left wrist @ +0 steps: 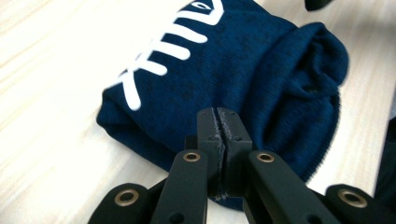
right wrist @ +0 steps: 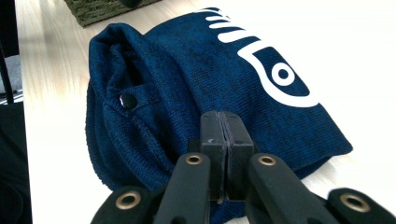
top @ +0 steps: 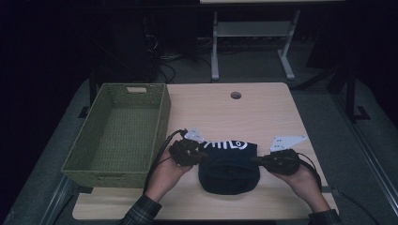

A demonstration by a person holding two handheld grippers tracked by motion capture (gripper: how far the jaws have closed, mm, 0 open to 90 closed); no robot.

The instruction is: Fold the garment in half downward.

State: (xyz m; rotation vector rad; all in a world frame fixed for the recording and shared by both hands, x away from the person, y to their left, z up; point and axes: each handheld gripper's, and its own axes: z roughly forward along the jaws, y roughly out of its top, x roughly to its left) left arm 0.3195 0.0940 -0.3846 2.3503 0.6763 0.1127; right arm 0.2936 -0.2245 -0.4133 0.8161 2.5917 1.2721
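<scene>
A folded navy knit garment [top: 228,166] with a white fish-bone print lies near the table's front edge. My left gripper [top: 202,153] is at its left side and my right gripper [top: 256,160] at its right side. In the left gripper view the black jaws [left wrist: 218,126] are pressed together over the garment's [left wrist: 243,70] near edge, with a sliver of blue cloth between them. In the right gripper view the jaws [right wrist: 227,128] are likewise closed tight at the hem of the garment [right wrist: 196,79], beside a dark snap button [right wrist: 127,100].
An empty green woven basket [top: 162,117] stands on the left part of the wooden table [top: 225,112]. A round cable hole [top: 235,95] sits near the far edge. A desk frame and cables are on the dark floor beyond.
</scene>
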